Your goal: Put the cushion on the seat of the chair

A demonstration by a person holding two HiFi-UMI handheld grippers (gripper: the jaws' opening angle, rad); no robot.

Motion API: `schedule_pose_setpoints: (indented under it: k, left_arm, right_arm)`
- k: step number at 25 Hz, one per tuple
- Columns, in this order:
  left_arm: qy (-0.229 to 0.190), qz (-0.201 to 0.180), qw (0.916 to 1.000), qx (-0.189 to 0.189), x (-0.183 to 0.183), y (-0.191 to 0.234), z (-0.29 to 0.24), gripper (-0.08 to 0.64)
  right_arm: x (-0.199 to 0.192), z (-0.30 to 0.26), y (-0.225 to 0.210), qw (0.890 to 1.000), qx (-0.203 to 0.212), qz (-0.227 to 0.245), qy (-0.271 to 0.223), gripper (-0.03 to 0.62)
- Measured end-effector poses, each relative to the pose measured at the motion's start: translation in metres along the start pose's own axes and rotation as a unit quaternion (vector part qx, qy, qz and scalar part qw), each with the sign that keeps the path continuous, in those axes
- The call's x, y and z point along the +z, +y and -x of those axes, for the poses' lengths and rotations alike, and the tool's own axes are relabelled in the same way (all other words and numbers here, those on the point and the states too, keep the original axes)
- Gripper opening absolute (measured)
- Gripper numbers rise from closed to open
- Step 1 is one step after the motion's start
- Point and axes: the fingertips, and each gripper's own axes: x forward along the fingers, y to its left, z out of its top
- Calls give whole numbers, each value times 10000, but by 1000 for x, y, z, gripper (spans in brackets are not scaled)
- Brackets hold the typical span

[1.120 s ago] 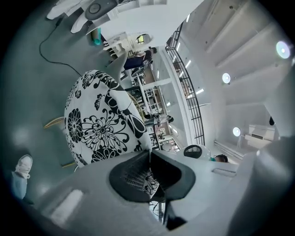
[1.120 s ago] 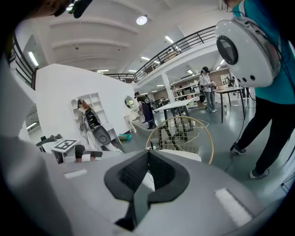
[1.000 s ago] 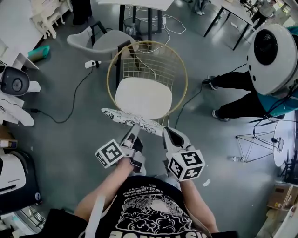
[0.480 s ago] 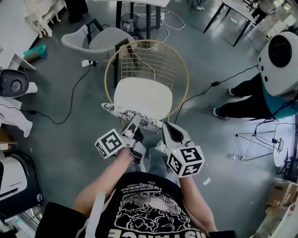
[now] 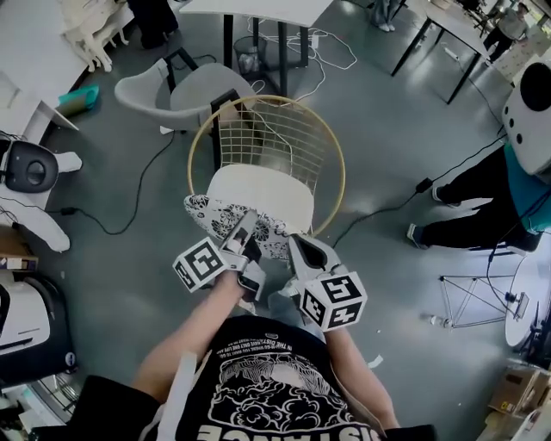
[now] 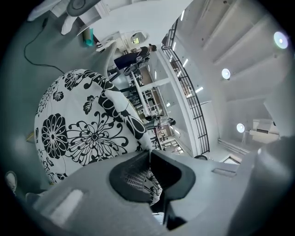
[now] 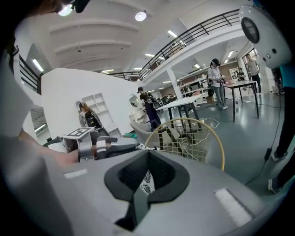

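A chair with a round gold wire back (image 5: 274,138) and a white seat (image 5: 267,191) stands just ahead of me. The black-and-white floral cushion (image 5: 217,217) hangs tilted over the seat's front edge, its patterned face showing. My left gripper (image 5: 247,227) is shut on the cushion's near edge. My right gripper (image 5: 294,245) is shut on the same edge further right. In the left gripper view the cushion (image 6: 87,131) fills the left side, with fabric pinched in the left gripper (image 6: 148,159). The right gripper view shows a strip of fabric in the right gripper (image 7: 146,177) and the chair's wire back (image 7: 191,138).
A grey shell chair (image 5: 181,86) stands behind the wire chair, beside a black-legged table (image 5: 258,10) and a wire bin (image 5: 250,60). Cables (image 5: 129,194) trail over the floor. A person's legs (image 5: 482,202) are at the right. A white round device (image 5: 30,168) sits at the left.
Both grippers carried the cushion forward over the seat's front edge. It has tipped from edge-on to showing its patterned face.
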Motion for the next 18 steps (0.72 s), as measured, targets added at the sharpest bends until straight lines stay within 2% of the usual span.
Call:
schedule_pose_setpoints:
  k: [6, 11, 18]
  left_arm:
    - [-111, -159, 9997, 155, -3, -1, -34, 12]
    - [-122, -129, 9994, 309, -5, 2, -44, 12]
    - [-112, -203, 9991, 368, 8, 7, -60, 12]
  right_arm:
    - [3, -11, -28, 9995, 311, -26, 96, -6]
    - [3, -22, -33, 9987, 486, -101, 117, -6]
    - [10, -32, -41, 9987, 472, -174, 108, -6]
